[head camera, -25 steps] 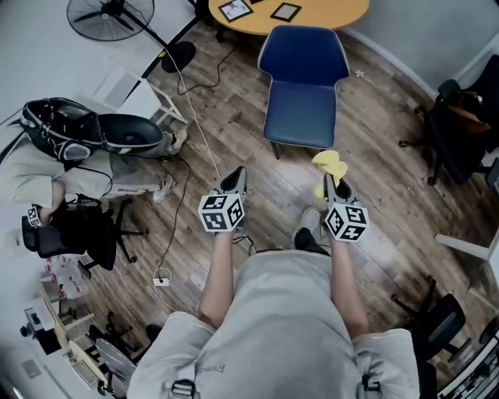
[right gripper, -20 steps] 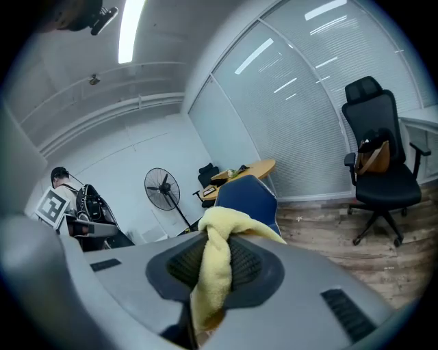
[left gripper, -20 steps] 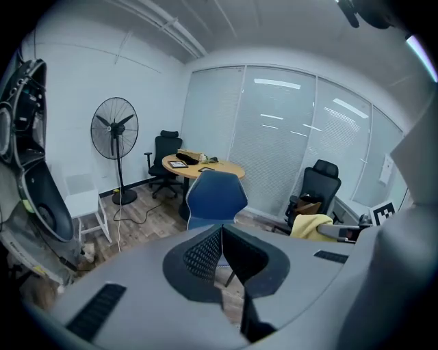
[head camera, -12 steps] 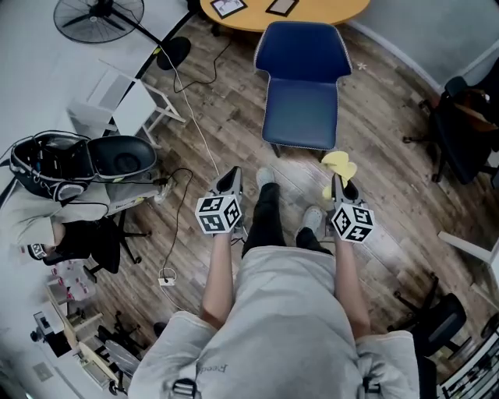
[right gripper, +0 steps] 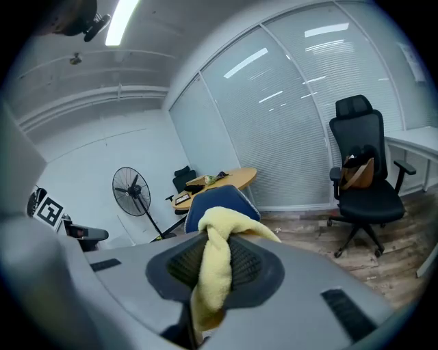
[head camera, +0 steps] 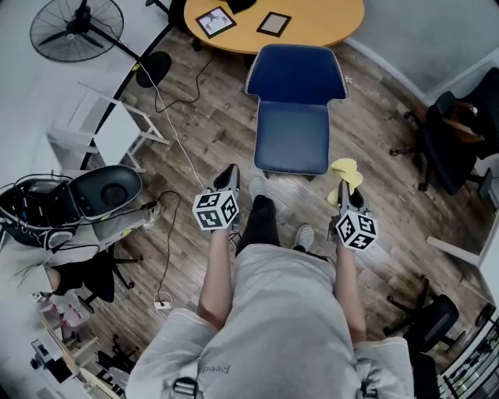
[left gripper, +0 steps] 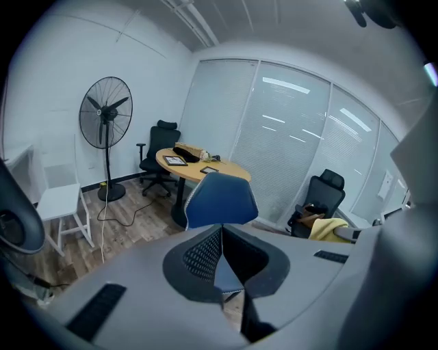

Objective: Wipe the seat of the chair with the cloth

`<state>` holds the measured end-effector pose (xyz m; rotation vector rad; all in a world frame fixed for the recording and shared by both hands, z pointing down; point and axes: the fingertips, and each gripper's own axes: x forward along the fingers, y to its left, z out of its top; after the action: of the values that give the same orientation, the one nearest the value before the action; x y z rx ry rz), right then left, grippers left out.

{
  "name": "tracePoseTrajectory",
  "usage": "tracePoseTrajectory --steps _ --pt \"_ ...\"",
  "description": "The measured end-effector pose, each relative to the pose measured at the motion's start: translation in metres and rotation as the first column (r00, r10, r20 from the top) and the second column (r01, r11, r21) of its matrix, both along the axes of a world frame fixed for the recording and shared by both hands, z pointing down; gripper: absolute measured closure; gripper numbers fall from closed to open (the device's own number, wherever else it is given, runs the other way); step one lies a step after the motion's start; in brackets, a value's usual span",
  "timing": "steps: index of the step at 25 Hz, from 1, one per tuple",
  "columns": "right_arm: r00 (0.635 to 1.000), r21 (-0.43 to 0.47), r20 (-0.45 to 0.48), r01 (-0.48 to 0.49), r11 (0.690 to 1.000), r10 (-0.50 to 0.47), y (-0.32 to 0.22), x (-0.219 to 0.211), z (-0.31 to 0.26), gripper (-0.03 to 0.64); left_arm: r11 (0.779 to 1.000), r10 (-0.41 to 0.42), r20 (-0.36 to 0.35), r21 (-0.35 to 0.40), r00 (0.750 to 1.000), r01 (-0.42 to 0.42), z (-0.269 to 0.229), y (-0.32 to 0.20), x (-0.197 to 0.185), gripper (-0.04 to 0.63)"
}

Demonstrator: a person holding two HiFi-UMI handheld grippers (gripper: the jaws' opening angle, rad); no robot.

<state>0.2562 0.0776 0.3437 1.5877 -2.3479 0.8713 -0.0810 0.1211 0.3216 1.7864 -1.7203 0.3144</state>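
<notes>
A blue padded chair (head camera: 294, 117) stands in front of me, its seat (head camera: 293, 137) bare and facing me, with the backrest toward a round wooden table. My right gripper (head camera: 345, 189) is shut on a yellow cloth (head camera: 344, 173), which bunches above its jaws; the cloth (right gripper: 217, 263) hangs down between the jaws in the right gripper view. The cloth hovers just right of the seat's near right corner. My left gripper (head camera: 228, 179) is shut with nothing in it, low and left of the seat; the chair (left gripper: 220, 202) shows ahead of its jaws.
A round wooden table (head camera: 274, 22) with two picture frames stands behind the chair. A standing fan (head camera: 76, 26) and a white side table (head camera: 103, 131) are at the left, with a cable (head camera: 181, 148) across the wood floor. A black office chair (head camera: 454, 140) is at the right.
I have stepped closer to the blue chair; it sits lower and nearer in the head view. Both grippers moved forward with me, the right one still holding the cloth.
</notes>
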Motion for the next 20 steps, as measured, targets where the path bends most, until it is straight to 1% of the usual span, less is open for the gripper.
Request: tracePoseTrajectory --steps 5,8,10,15,17,20 --pt "0.999 -0.038 -0.051 -0.019 0.999 0.017 -0.034 -0.031 0.007 0.552 1.0 0.023 -0.04 -0.017 0.999 -0.024 0.019 -0.055 -0.035 0.568" --pt "0.998 -0.07 -0.065 -0.003 0.998 -0.001 -0.049 -0.054 0.011 0.552 0.997 0.069 -0.031 -0.021 0.997 -0.07 0.033 -0.081 -0.053 0.568" --pt "0.997 -0.091 -0.072 0.008 0.996 -0.015 -0.059 -0.071 0.015 0.552 0.996 0.084 -0.028 -0.032 0.996 -0.084 0.041 -0.094 -0.071 0.568" --pt "0.998 -0.141 -0.06 -0.024 0.99 0.016 -0.088 -0.116 0.029 0.552 0.993 0.093 -0.042 -0.071 0.995 -0.096 0.063 -0.121 -0.118 0.568" --pt "0.999 -0.151 -0.048 -0.033 0.988 0.026 -0.101 -0.135 0.036 0.552 0.989 0.107 -0.05 -0.097 0.993 -0.111 0.076 -0.132 -0.127 0.568" --pt "0.999 -0.162 -0.04 -0.031 0.986 0.025 -0.116 -0.162 0.048 0.552 0.977 0.165 -0.057 -0.125 0.985 -0.172 0.091 -0.147 -0.128 0.568"
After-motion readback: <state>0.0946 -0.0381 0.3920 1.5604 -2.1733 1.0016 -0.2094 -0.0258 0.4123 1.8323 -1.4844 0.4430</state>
